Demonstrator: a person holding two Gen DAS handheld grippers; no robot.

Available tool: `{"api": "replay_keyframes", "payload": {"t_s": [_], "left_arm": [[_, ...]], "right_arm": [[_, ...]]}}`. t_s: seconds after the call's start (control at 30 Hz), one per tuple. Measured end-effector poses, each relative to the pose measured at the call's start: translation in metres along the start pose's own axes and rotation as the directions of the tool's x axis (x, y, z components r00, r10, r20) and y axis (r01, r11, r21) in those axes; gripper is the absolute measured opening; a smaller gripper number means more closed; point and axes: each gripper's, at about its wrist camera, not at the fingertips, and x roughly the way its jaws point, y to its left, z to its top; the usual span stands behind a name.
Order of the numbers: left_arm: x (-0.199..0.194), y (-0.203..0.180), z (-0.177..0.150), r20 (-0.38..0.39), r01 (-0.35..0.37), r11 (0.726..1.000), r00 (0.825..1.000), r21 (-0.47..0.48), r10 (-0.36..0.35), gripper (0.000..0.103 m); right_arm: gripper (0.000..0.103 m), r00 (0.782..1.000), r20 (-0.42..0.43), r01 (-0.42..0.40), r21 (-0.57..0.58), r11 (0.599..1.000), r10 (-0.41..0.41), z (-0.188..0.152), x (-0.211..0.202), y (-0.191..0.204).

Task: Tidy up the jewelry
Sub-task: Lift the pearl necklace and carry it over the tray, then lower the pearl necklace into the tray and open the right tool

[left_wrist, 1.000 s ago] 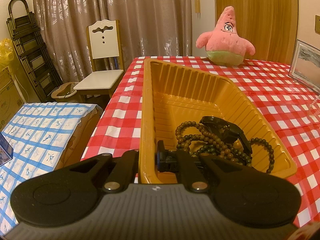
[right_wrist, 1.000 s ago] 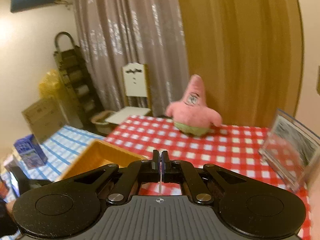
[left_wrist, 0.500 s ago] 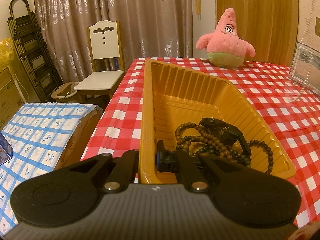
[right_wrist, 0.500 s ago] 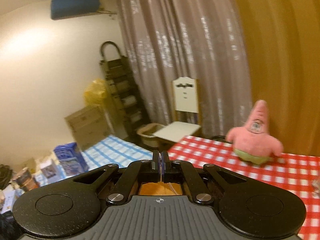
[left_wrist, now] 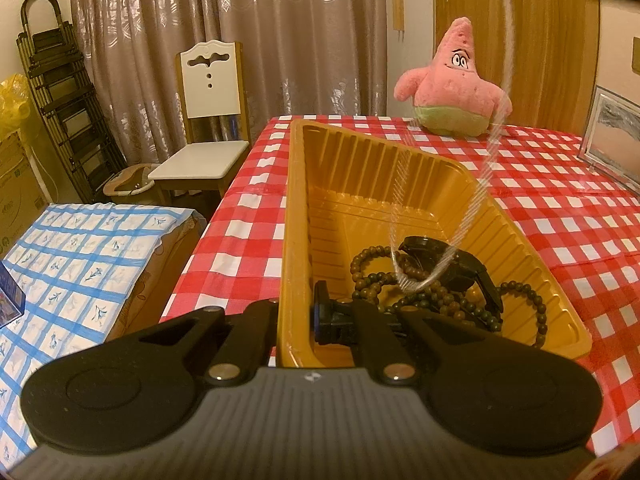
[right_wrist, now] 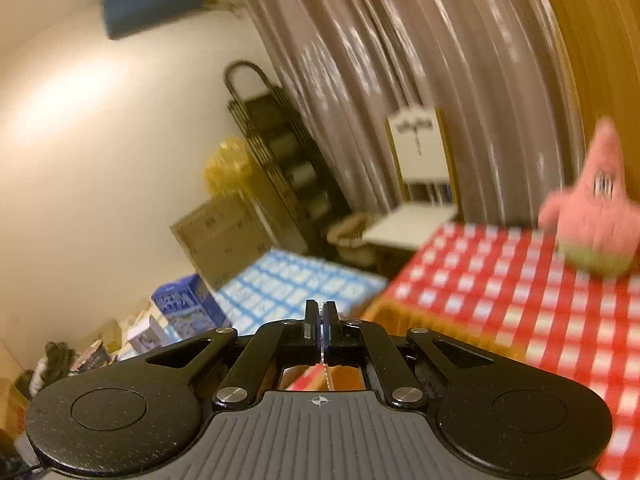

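Meanwhile the left gripper (left_wrist: 298, 320) is clamping shut on the near wall of the yellow tray (left_wrist: 294, 216), while the right gripper (right_wrist: 321, 330) is pinching a thin silvery chain (left_wrist: 476, 200), which is dangling over the beads (left_wrist: 444, 304) in the tray on the checked tablecloth (left_wrist: 560, 208), before curtains (left_wrist: 280, 40).

**Around the table's edges**

We see a pink star-shaped plush toy (left_wrist: 454, 84) sitting on the far side of the red-and-white checked tablecloth (left_wrist: 560, 216). Behind it hang brownish patterned curtains (left_wrist: 248, 40), with a white-backed chair (left_wrist: 210, 120) pushed near the table. To the left we find a blue-grid cloth (left_wrist: 84, 248), a folded black rack (left_wrist: 60, 92) and a cardboard box (right_wrist: 220, 236).
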Motion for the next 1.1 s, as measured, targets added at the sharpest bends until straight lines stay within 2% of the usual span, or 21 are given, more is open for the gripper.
{"api": "replay_keyframes", "payload": {"t_s": [0.17,0.37,0.43,0.57,0.63,0.67,0.73,0.8,0.9,1.0,1.1], "left_arm": [[0.0,0.0,0.001,0.0,0.002,1.0,1.0,-0.002,-0.002,0.003],[0.001,0.0,0.0,0.001,0.003,1.0,1.0,0.0,-0.003,0.003],[0.001,0.0,-0.001,0.001,0.004,1.0,1.0,0.001,-0.004,0.003],[0.001,0.0,-0.002,0.001,0.004,1.0,1.0,-0.001,-0.004,0.003],[0.001,0.0,-0.002,0.001,0.005,1.0,1.0,-0.002,-0.005,0.003],[0.002,0.0,-0.002,0.001,0.005,1.0,1.0,-0.003,-0.005,0.003],[0.002,0.001,-0.002,0.001,0.005,1.0,1.0,-0.005,-0.005,0.003],[0.002,0.001,-0.002,0.001,0.006,1.0,1.0,-0.006,-0.006,0.003],[0.002,0.001,-0.002,0.001,0.006,1.0,1.0,-0.005,-0.006,0.003],[0.002,0.001,-0.003,0.001,0.007,1.0,1.0,-0.005,-0.007,0.003],[0.003,0.002,-0.003,0.0,0.007,1.0,1.0,-0.006,-0.007,0.003]], "right_arm": [[0.001,0.992,-0.12,0.04,0.11,0.993,-0.027,-0.034,0.028,-0.029],[0.001,0.98,-0.189,0.084,0.148,0.985,-0.056,-0.047,0.044,-0.044],[0.001,0.985,-0.169,0.062,0.145,0.987,-0.037,-0.045,0.044,-0.039],[0.001,0.997,-0.029,-0.062,0.157,0.986,0.067,-0.036,0.033,-0.03],[0.001,0.997,0.01,-0.083,0.153,0.985,0.082,-0.033,0.03,-0.028],[0.001,0.997,-0.002,-0.07,0.152,0.986,0.071,-0.033,0.031,-0.029],[0.001,0.996,-0.083,-0.002,0.143,0.99,0.014,-0.039,0.04,-0.033],[0.001,0.983,-0.177,0.067,0.124,0.99,-0.045,-0.049,0.049,-0.039],[0.002,0.96,-0.258,0.139,0.103,0.985,-0.109,-0.066,0.059,-0.045],[0.002,0.942,-0.298,0.187,0.078,0.979,-0.156,-0.077,0.061,-0.05],[0.003,0.933,-0.313,0.21,0.067,0.975,-0.179,-0.085,0.058,-0.051]]}}
